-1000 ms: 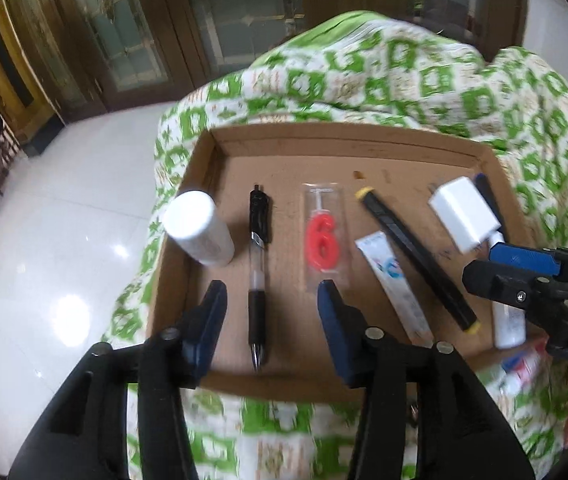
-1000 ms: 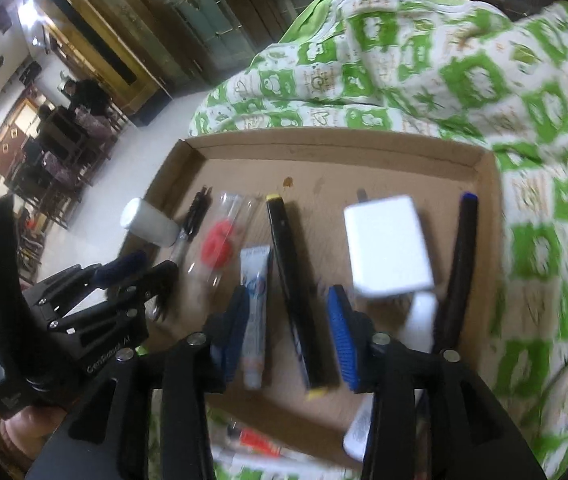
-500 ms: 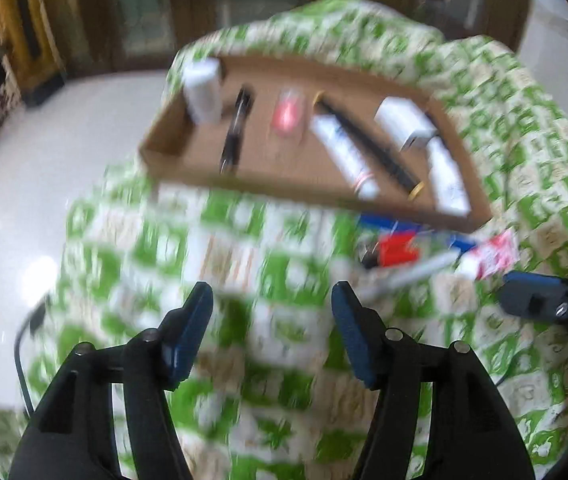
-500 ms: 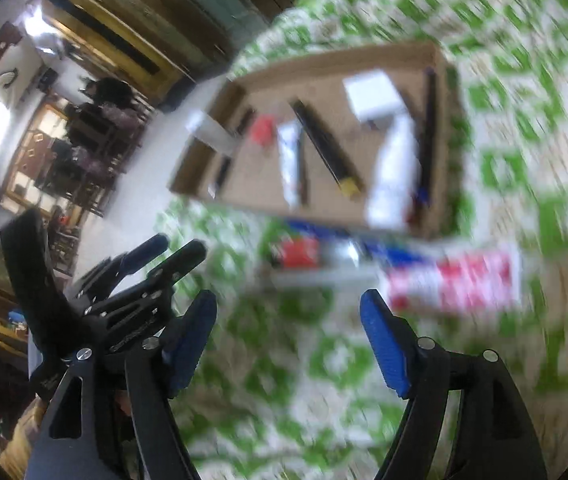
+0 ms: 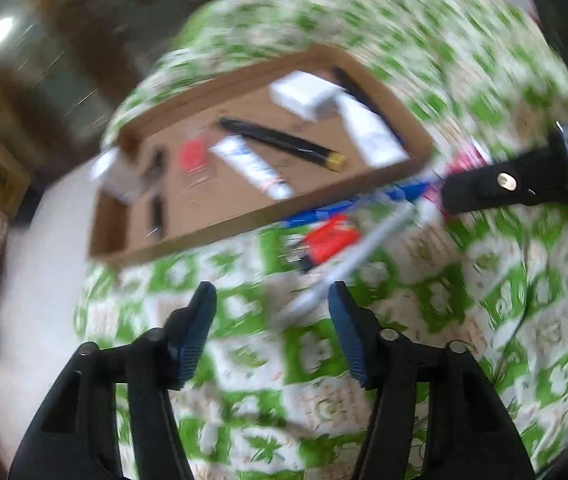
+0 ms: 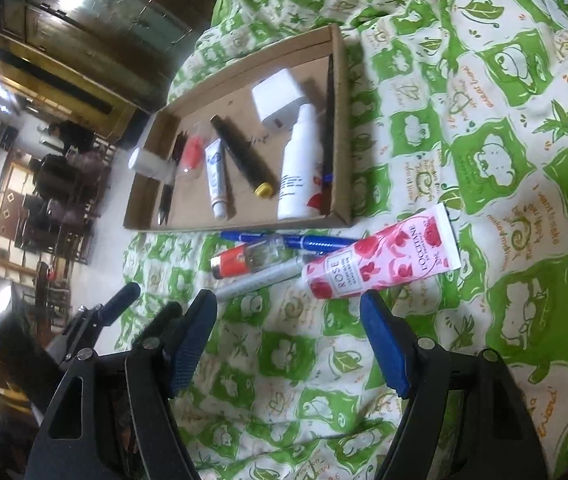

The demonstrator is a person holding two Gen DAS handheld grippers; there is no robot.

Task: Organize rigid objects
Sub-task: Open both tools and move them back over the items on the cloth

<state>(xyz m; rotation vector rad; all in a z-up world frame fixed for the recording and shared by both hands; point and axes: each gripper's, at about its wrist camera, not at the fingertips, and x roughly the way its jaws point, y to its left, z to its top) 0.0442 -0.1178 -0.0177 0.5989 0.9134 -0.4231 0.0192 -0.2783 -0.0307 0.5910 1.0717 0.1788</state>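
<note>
Cardboard tray (image 6: 340, 128) on green-white patterned cloth (image 6: 484, 128). Inside, lying side by side: white bottle (image 6: 298, 168), black marker with yellow cap (image 6: 239, 156), small white tube (image 6: 216, 178), white box (image 6: 277, 100), black pen (image 6: 167, 184).

Just in front of tray, on cloth: pink rose tube (image 6: 380, 258), blue pen (image 6: 308, 241), red-capped vial (image 6: 247, 260), silver pen (image 6: 259, 279).

Right tongs (image 6: 290, 344) released, nothing between pads, over cloth near pink tube. Left tongs (image 5: 269, 332) closing, empty, silver pen's tip just ahead; view blurred.
</note>
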